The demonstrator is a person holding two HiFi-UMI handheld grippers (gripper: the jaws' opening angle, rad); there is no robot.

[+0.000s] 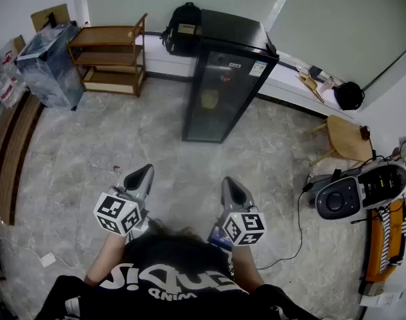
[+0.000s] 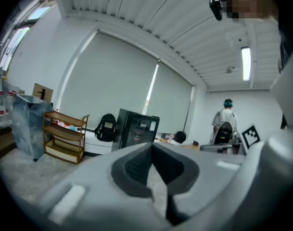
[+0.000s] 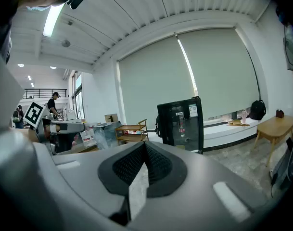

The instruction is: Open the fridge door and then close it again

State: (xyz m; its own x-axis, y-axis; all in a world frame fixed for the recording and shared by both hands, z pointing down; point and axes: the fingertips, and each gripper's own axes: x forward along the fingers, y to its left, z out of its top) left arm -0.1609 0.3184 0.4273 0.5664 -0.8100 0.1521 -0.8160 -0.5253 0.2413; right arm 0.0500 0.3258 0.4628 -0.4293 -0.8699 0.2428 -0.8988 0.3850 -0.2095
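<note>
Closest in, the left gripper (image 1: pixel 141 177) and the right gripper (image 1: pixel 233 192) are held side by side above the stone floor (image 1: pixel 156 145). Both are aimed toward the fridge (image 1: pixel 219 92) and well short of it. Each has its jaws pressed together with nothing between them (the pads meet in a thin seam). Farther on, the black glass-fronted fridge stands with its door shut. A black backpack (image 1: pixel 183 29) sits just beside its left rear, a wooden shelf (image 1: pixel 113 55) stands farther to its left, and a wooden stool (image 1: pixel 346 139) to its right.
</note>
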